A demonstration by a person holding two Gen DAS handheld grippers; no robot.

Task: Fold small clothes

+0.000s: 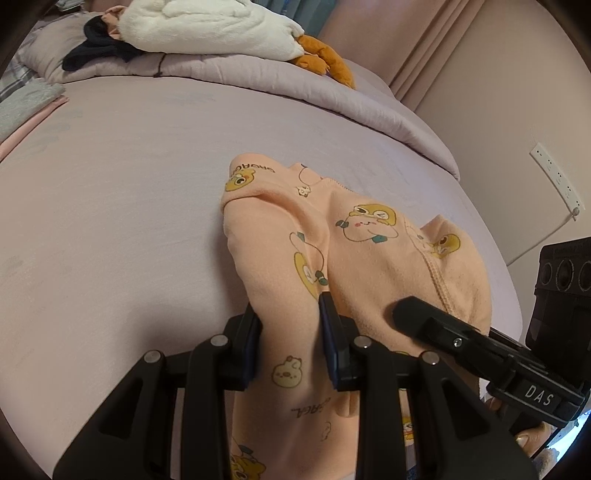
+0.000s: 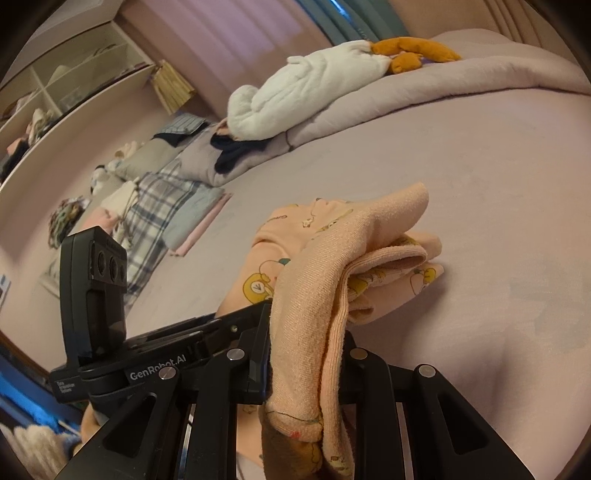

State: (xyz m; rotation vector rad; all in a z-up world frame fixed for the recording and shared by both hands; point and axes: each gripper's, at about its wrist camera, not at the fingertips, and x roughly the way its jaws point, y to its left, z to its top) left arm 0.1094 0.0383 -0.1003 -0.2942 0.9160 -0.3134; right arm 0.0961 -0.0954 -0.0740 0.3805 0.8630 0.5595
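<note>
Peach knit garment printed with yellow cartoon animals (image 1: 369, 240), soft and ribbed at its hems, held bunched above the lilac bed sheet (image 1: 110, 221), its far end resting on the sheet. Left tool (image 1: 290, 314) clenched on one fold of the cloth; right tool (image 2: 306, 332) clenched on a thick doubled edge, which drapes over its fingers and hides the pads. In the left view the right tool's black arm crosses the garment's lower right part. Beyond lie a rolled lilac quilt (image 1: 258, 74), a fluffy white plush toy with orange feet (image 1: 207, 26), a dark crumpled cloth (image 1: 96, 51), and folded plaid and pale blue textiles (image 2: 159, 206) beside open shelves (image 2: 55, 92)
</note>
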